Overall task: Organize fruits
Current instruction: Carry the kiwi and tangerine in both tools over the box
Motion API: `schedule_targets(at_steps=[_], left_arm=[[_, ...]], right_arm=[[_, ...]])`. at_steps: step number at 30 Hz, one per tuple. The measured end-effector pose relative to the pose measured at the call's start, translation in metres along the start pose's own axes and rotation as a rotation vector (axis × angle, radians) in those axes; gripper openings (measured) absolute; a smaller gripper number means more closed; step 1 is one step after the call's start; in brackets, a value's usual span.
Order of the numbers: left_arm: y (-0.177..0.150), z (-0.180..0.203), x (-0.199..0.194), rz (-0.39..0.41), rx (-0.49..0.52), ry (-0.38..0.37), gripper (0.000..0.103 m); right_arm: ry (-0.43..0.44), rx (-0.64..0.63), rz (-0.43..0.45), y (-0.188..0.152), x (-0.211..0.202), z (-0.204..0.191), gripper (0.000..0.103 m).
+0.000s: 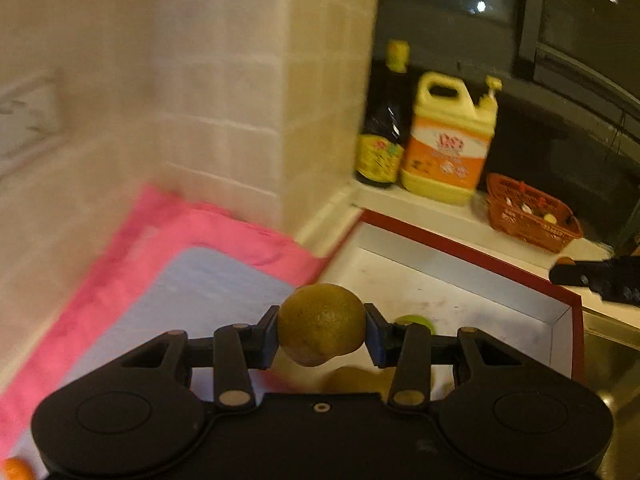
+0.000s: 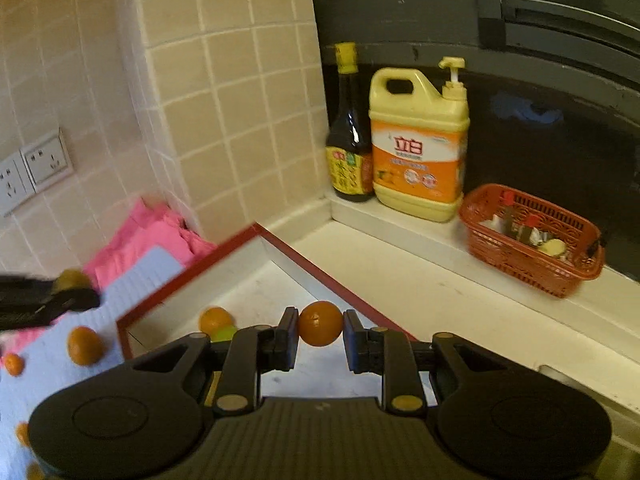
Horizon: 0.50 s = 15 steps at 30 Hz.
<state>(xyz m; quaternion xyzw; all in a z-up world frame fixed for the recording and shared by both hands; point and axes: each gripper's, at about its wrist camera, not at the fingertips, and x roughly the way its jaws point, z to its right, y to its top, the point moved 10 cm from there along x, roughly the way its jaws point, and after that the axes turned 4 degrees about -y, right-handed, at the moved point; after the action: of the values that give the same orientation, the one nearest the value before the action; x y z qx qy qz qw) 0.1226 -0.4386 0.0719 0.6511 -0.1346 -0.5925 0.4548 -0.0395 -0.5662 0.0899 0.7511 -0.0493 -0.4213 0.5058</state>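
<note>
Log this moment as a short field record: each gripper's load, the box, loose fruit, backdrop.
left gripper: shut on a yellow-green fruit
right gripper: shut on a small orange
red-rimmed box: open, white inside; holds an orange fruit and a green one
mat: blue, several small oranges loose on it
ledge: dark sauce bottle, yellow detergent jug, red basket

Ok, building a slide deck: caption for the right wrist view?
Right gripper holds a small orange above the red-rimmed box, with more oranges waiting on the blue mat.
</note>
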Motion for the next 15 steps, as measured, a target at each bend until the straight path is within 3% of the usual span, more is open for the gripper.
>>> schedule_targets(at_steps=[8,12,15], left_arm=[[0.034,0.038,0.097,-0.083,0.036,-0.119,0.052],[0.024,0.044,0.149,-0.17,0.104,-0.063,0.052],[0.018,0.045,0.166,-0.189,0.101,-0.072,0.052]], right_arm=[[0.019,-0.101,-0.082,-0.023,0.031,-0.009,0.025],[0.029,-0.132,-0.138,-0.034,0.049,-0.013,0.025],[0.024,-0.153,-0.177,-0.039,0.062,-0.012,0.025]])
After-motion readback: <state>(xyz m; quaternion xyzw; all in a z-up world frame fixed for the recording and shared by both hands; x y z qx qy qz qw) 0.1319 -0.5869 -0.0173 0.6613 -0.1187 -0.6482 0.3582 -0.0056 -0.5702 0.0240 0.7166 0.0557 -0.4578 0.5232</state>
